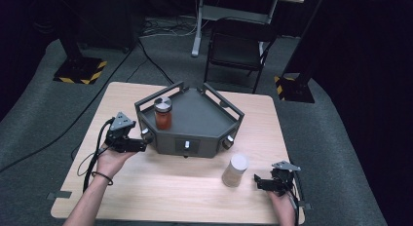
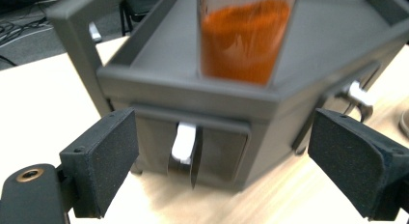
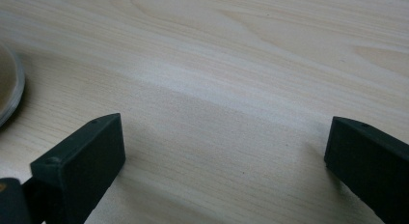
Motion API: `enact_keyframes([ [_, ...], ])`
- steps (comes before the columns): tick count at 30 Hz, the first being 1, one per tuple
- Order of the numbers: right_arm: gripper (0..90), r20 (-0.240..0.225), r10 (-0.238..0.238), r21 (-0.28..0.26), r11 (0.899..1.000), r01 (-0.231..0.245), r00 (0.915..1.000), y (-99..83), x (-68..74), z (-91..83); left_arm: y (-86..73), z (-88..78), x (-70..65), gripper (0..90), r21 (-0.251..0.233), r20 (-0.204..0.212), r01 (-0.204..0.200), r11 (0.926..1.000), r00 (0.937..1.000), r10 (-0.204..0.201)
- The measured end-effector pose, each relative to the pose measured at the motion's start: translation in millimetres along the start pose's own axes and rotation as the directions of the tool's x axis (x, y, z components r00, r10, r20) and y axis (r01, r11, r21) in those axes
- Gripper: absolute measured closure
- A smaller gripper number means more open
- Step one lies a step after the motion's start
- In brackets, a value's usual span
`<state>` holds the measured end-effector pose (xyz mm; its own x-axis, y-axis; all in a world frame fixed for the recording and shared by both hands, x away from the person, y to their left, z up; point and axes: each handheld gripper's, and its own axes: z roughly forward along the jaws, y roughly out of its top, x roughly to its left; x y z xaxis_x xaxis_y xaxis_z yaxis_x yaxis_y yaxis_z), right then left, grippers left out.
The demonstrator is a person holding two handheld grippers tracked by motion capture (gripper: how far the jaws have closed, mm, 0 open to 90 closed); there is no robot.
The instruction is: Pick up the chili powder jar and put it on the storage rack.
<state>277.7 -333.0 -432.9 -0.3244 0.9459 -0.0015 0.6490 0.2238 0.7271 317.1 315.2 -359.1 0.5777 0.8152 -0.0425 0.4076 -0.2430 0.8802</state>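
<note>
- The left gripper (image 1: 141,146), held in the person's left hand (image 1: 111,160), sits at the left front corner of the dark grey, angular metal tray stand (image 1: 204,120) on the light wooden bench (image 1: 160,187).
- Its jaws are spread wide with nothing between them; in the left gripper view they frame a small white drawer handle (image 2: 184,142) on the stand's front face.
- A clear glass jar of orange powder with a silver lid (image 1: 163,113) stands upright on the stand's top, near its left rail.
- The right gripper (image 1: 259,181) rests low at the bench's right front, its jaws released and bare wood between them.
- A white-capped beige cylindrical canister (image 1: 235,170) stands just left of that gripper, apart from it.
</note>
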Motion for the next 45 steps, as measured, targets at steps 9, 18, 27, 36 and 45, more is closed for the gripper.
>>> enact_keyframes([
  [9, 0.0, 0.0, 0.0, 0.0, 1.0, 0.0, 1.0, 0.0, 0.0, 0.0, -35.2, -0.8, 7.6, 8.5, 0.02, 0.004, 0.038, 0.9991, 0.9993, -0.038],
  [18, 0.0, 0.0, 0.0, 0.0, 1.0, 0.0, 1.0, 0.0, 0.0, 0.0, -60.2, 4.9, 12.7, 8.4, 0.067, 0.018, 0.055, 0.9962, 0.9982, -0.057],
  [27, 0.0, 0.0, 0.0, 0.0, 1.0, 0.0, 1.0, 0.0, 0.1, 0.0, -69.1, 6.3, 13.6, 8.4, 0.12, 0.013, 0.052, 0.9914, 0.9985, -0.054],
  [36, 0.0, 0.0, 0.0, 0.0, 1.0, 0.0, 1.0, 0.0, 0.1, 0.0, -78.5, 10.8, 12.7, 8.6, 0.17, -0.007, 0.063, 0.9835, 0.998, -0.062],
  [45, 0.0, 0.0, 0.0, 0.0, 1.0, 0.0, 1.0, 0.0, 0.1, 0.0, -80.0, 16.2, 11.4, 9.8, 0.23, -0.031, 0.074, 0.9704, 0.9972, -0.068],
])
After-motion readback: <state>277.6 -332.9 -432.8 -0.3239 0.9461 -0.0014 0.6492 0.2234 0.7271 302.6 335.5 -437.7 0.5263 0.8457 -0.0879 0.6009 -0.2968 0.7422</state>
